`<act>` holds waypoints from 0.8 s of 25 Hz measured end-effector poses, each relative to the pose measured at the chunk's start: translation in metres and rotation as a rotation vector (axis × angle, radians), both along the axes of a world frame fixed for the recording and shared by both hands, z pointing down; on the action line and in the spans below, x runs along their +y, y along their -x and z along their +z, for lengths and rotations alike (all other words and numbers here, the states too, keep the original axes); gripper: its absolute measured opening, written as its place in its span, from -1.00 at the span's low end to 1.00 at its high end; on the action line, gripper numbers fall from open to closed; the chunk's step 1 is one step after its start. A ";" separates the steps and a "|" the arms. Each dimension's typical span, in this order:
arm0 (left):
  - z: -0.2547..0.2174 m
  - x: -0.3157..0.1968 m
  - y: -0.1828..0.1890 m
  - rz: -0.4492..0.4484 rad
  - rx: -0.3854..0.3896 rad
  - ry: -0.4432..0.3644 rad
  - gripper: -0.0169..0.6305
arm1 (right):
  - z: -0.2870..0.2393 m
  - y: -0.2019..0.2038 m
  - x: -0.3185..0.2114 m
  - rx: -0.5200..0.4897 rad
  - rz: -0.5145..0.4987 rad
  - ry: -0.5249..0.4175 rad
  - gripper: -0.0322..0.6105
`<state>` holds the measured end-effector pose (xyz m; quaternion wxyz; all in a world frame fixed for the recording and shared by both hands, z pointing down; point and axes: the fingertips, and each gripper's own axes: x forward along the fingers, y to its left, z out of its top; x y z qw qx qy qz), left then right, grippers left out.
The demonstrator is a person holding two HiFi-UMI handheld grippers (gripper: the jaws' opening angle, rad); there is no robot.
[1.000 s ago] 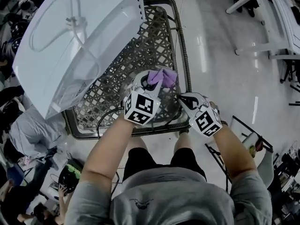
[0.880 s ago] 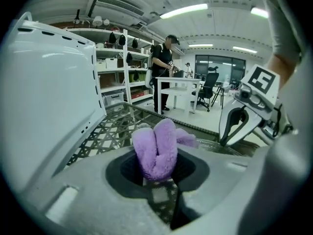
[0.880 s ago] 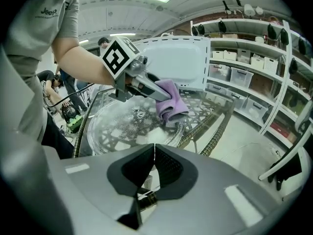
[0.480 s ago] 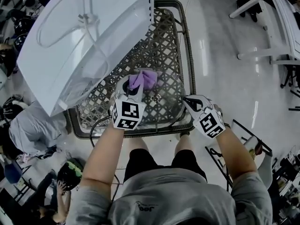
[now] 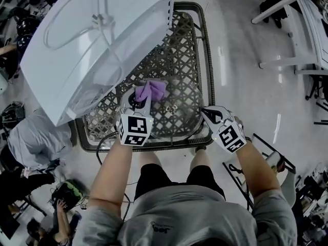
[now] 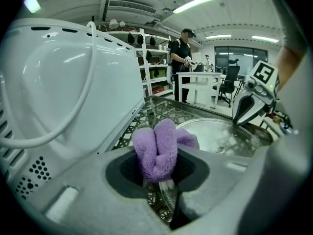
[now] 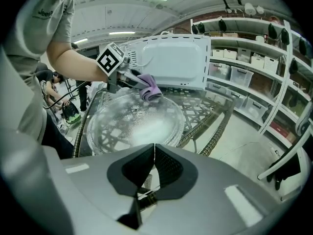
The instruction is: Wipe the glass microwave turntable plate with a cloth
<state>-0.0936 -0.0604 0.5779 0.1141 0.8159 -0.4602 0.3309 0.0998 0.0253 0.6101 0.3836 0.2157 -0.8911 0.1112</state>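
The only word that can be read is "Jeep". It stands in dark letters on the sleeve point(image 7: 46, 12) of the person's grey shirt point(image 5: 195, 209), at the upper left of the right gripper view. In the head view the chest of this shirt carries a small dark print point(image 5: 156, 228), too small to read. The cubes on the left gripper point(image 5: 141, 94) and the right gripper point(image 5: 206, 111) show square black-and-white markers, which are block patterns and not letters.

purple cloth point(image 5: 151, 90), clear plate point(image 7: 132, 124), white microwave point(image 5: 77, 50), lattice-weave table point(image 5: 180, 55)
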 end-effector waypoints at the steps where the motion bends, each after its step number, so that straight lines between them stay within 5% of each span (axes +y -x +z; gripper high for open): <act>1: -0.003 -0.001 -0.003 -0.001 0.012 0.001 -0.64 | -0.001 0.000 -0.001 0.003 0.000 -0.005 -0.85; 7: -0.035 0.005 -0.081 0.084 0.207 0.015 -0.64 | -0.002 0.000 -0.003 0.008 0.000 -0.014 -0.85; 13: -0.042 0.029 -0.181 0.209 0.422 0.116 -0.64 | -0.002 0.000 -0.002 0.004 -0.002 -0.018 -0.85; 16: -0.020 0.032 -0.192 0.177 0.422 0.174 -0.64 | -0.002 0.000 -0.002 -0.001 -0.002 -0.018 -0.85; 20: 0.010 0.030 -0.188 0.151 0.317 0.203 -0.64 | -0.002 -0.001 -0.002 0.002 -0.007 -0.020 -0.85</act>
